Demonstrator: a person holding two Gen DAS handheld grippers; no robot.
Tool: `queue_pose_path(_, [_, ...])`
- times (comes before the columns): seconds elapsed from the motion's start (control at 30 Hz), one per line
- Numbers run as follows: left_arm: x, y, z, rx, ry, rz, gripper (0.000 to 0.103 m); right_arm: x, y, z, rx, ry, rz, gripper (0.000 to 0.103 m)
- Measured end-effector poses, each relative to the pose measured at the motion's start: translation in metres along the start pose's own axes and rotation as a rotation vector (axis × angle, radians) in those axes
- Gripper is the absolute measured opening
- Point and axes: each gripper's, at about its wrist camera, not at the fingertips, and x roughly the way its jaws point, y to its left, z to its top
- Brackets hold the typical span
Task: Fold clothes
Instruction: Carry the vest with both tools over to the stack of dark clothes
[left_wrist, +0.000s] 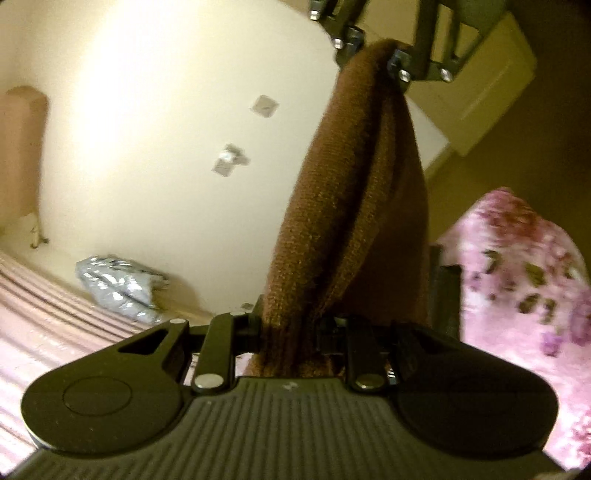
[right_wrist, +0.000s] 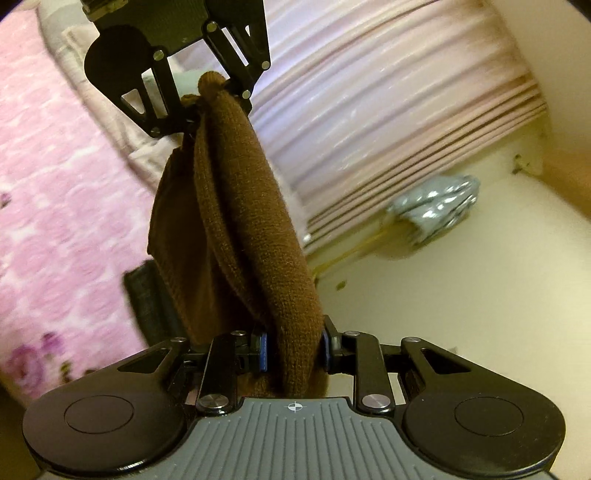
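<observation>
You have the brown knit garment (left_wrist: 343, 206) lifted off any surface and strung between your two hands: your left gripper (left_wrist: 290, 328) is pinching one end of it, and your right gripper (right_wrist: 293, 349) is pinching the other, each set of jaws drawn in tight against the bunched fabric. In each wrist view the opposite gripper shows at the far end of the cloth, so the piece hangs in the air between them, above the pink floral blanket (right_wrist: 55, 192) and near the pale striped bedding (right_wrist: 388, 110). Judging from this, you are early on: no flat, squared fold is visible, and laying it down and folding it are probably still to do. The garment looks like a soft, ribbed knit, gathered into a thick roll with loose layers sagging along one side, so expect it to drape and slump rather than hold a crease.
</observation>
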Motion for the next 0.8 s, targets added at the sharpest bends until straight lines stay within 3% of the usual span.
queue_pose_path(0.2, [0.04,0.052,-0.008,0.019,-0.026,0.073,0.02,0.044,-0.057,0.018,0.029,-0.013,-0.083,0.025])
queue_pose_path(0.33, [0.079,0.085,-0.017,0.006,-0.009,0.1,0.02,0.081,-0.085,0.022,0.037,-0.007,-0.09,0.025])
queue_pose_path(0.67, [0.191,0.126,-0.035,0.002,0.145,0.235,0.02,0.213,-0.141,0.01,-0.002,-0.072,-0.084,0.025])
queue_pose_path(0.77, [0.22,0.121,-0.045,0.029,0.186,0.318,0.02,0.251,-0.139,-0.001,-0.02,-0.12,-0.119,0.025])
queue_pose_path(0.8, [0.229,0.109,-0.052,0.031,0.197,0.311,0.02,0.263,-0.132,-0.006,-0.021,-0.127,-0.115,0.025])
